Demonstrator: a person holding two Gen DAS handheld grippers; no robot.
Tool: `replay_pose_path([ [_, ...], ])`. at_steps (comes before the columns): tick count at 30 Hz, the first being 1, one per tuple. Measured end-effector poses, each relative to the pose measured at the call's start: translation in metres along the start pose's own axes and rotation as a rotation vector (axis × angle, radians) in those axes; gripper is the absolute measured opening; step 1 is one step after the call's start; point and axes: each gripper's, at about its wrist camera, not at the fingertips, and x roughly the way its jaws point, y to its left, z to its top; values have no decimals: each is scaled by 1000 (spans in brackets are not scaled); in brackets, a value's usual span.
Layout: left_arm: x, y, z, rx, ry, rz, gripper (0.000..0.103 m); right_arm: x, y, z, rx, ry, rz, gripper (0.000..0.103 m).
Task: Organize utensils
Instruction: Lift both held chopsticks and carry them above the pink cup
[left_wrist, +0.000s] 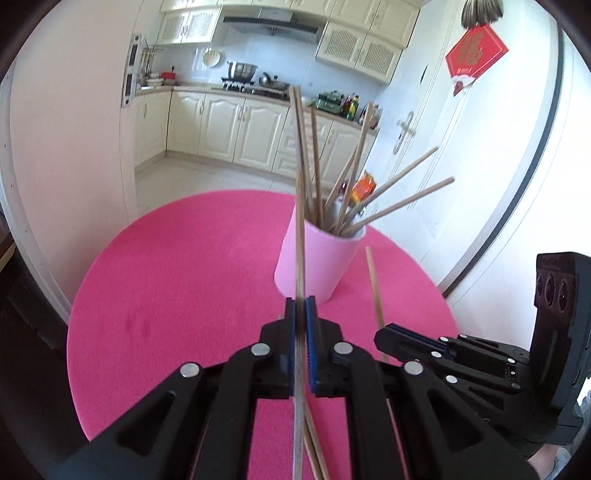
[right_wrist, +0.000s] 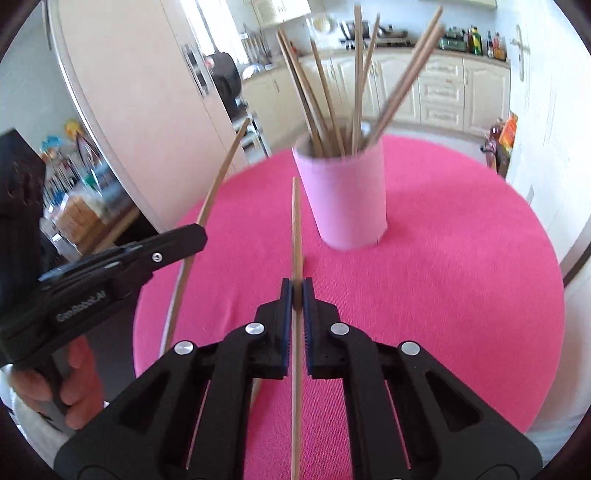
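Observation:
A pink cup (left_wrist: 314, 258) (right_wrist: 347, 199) stands on the round pink table (left_wrist: 177, 280) (right_wrist: 461, 266) with several wooden chopsticks (left_wrist: 391, 184) (right_wrist: 325, 99) fanned out of it. My left gripper (left_wrist: 301, 302) is shut on a long chopstick (left_wrist: 300, 206) that rises in front of the cup. In the right wrist view the left gripper (right_wrist: 201, 234) is at the left with its chopstick (right_wrist: 221, 173). My right gripper (right_wrist: 297, 284) is shut on another chopstick (right_wrist: 296, 221), whose tip points at the cup's left side. From the left wrist view the right gripper (left_wrist: 382, 334) is low on the right with that stick (left_wrist: 373, 280).
More brown sticks (left_wrist: 316, 446) show under the left gripper; whether they are held or lying I cannot tell. A white door (left_wrist: 480, 184) is close behind the table on the right. A refrigerator (right_wrist: 140, 92) stands to the left. A hand (right_wrist: 74, 384) holds the left gripper's handle.

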Motion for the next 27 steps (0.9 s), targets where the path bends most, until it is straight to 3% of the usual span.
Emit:
replay_pose_path([
  [6, -18, -8, 20, 0, -242, -53, 6, -28, -4, 26, 8, -172, 54, 5],
  [16, -23, -36, 60, 50, -600, -46, 6, -58, -15, 78, -9, -433, 85, 5],
  [21, -7, -48, 84, 58, -696, -29, 6, -65, -24, 102, -25, -538, 75, 5],
  [27, 20, -51, 105, 30, -730, -38, 6, -62, -30, 113, -26, -609, 59, 5],
])
